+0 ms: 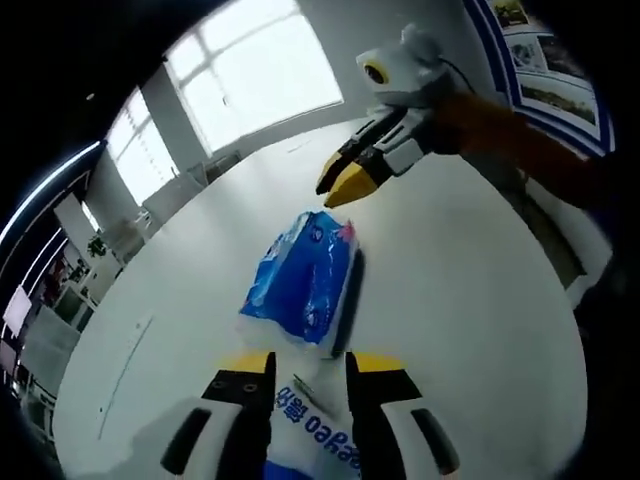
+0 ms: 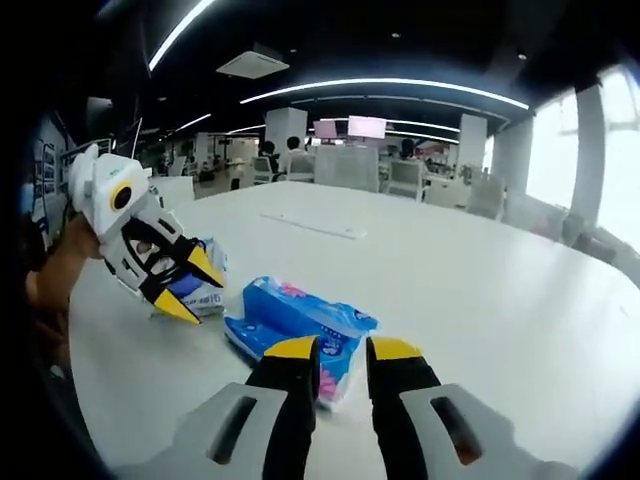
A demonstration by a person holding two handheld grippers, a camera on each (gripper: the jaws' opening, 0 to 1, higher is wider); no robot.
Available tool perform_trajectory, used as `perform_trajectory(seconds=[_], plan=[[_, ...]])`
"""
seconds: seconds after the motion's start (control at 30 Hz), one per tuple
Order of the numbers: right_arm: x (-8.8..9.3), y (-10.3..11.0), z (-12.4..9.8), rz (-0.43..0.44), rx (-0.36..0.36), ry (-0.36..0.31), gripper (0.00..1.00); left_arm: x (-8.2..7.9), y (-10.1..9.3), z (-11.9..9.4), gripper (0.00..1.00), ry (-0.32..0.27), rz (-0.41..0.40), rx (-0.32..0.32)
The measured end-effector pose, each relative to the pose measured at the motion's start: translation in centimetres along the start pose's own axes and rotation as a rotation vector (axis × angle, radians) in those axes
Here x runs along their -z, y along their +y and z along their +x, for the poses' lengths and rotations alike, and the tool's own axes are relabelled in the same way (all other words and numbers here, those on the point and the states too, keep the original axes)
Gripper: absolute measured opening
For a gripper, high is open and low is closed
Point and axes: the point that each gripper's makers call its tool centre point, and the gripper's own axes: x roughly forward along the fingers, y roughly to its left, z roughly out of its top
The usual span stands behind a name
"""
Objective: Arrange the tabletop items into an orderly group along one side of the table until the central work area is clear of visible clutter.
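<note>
Wide white tabletop [image 2: 480, 290] is lying mostly bare; broad open room is running toward 12 and 3 o'clock in the right gripper view, with a near edge curving at 7.

Blue plastic tissue pack [image 2: 300, 325] is sitting at centre, just beyond the right gripper [image 2: 340, 352], whose jaws are standing apart, grasping nothing.

Second blue-and-white wrapped pack [image 1: 312, 430] is lying between the left gripper [image 1: 312, 365] jaws; whether they are pinching it, cannot tell.

Grouping is looking barely begun.
</note>
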Motion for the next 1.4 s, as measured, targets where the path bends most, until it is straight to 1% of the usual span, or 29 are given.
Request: perform_trajectory(seconds=[0.07,0.13,0.23,0.3,0.4,0.57,0.77,0.9,0.97,1.03,1.1,1.23,1.4], plan=[[-0.3,0.2,0.0,-0.024,-0.004,-0.005,0.28,-0.6,0.3,-0.5,0.33,-0.035,0.000,-0.016],[-0.4,0.5,0.0,-0.034,-0.005,0.000,0.30,-1.0,0.3,-1.0,0.34,-0.054,-0.003,-0.021],[-0.5,0.5,-0.1,-0.052,0.004,0.003,0.36,-1.1,0.2,-1.4,0.44,-0.054,-0.009,-0.020],[-0.5,0.6,-0.2,-0.064,0.010,0.004,0.39,-1.1,0.2,-1.7,0.46,-0.056,-0.003,-0.026],[-0.8,0.6,-0.5,-0.070,0.008,0.003,0.38,-1.2,0.3,-2.1,0.46,-0.076,-0.010,-0.031],[-1.2,0.7,-0.6,-0.076,0.002,0.002,0.38,-0.9,0.4,-2.7,0.45,-0.073,-0.013,-0.034],[-1.5,0.7,-0.7,-0.085,0.006,0.000,0.38,-1.0,0.6,-3.6,0.45,-0.093,-0.030,-0.033],[-1.6,0.7,-0.6,-0.087,0.008,0.000,0.39,-0.9,0.9,-4.3,0.46,-0.095,-0.040,-0.042],[-1.6,0.9,-0.5,-0.092,0.004,0.002,0.39,-0.9,1.1,-4.5,0.48,-0.101,-0.054,-0.047],[-1.8,1.2,-0.4,-0.091,-0.003,0.000,0.39,-0.7,1.2,-4.6,0.49,-0.097,-0.050,-0.058],[-1.9,1.8,-0.1,-0.100,-0.013,0.005,0.39,-0.4,1.3,-4.9,0.49,-0.090,-0.044,-0.059],[-2.2,2.7,0.4,-0.114,-0.032,0.008,0.39,0.0,1.9,-5.6,0.49,-0.092,-0.050,-0.069],[-2.7,3.3,1.1,-0.124,-0.045,0.007,0.38,0.7,2.1,-6.4,0.49,-0.087,-0.054,-0.085]])
